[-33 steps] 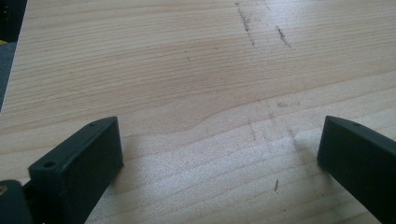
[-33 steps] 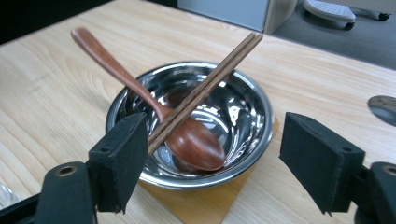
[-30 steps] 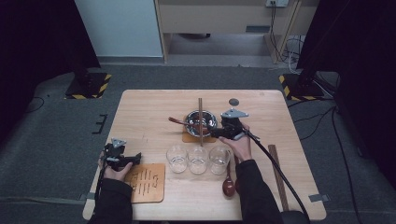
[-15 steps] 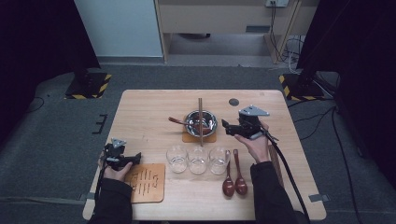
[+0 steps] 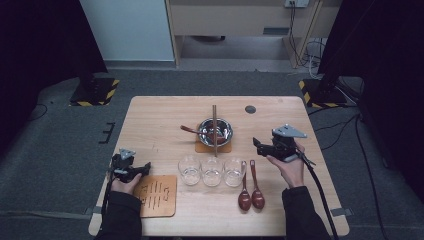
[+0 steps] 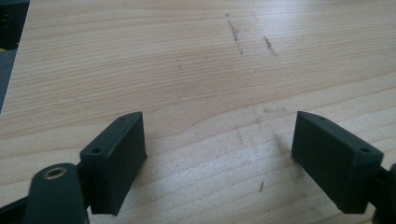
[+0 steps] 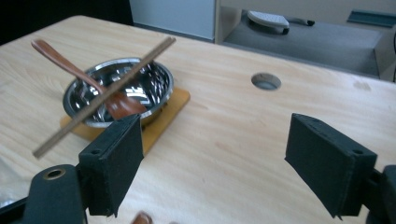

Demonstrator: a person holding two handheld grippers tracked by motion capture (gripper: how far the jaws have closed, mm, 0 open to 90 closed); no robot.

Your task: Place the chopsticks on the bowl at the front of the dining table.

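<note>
A steel bowl [image 5: 215, 131] sits on a wooden coaster mid-table, with a wooden spoon [image 7: 79, 65] in it and a chopstick [image 7: 105, 95] laid across its rim. Three empty glasses [image 5: 212, 171] stand in a row in front of it. Two dark wooden spoons [image 5: 251, 192] lie to their right. My right gripper [image 5: 257, 143] [image 7: 217, 128] hovers right of the bowl, pointing toward it, open and holding nothing. My left gripper [image 5: 145, 166] [image 6: 219, 126] rests at the table's left edge over bare wood; its jaws have just been closing, stand apart, and have nothing between them.
A slotted wooden mat [image 5: 156, 195] lies at the front left beside my left hand. A round cable hole [image 5: 250, 109] is in the table behind the bowl. The right gripper's cable [image 5: 317, 185] trails off the right front edge.
My right hand has moved from beside the glasses and spoons to the right and farther up the table, uncovering both spoons. The left hand has stayed put.
</note>
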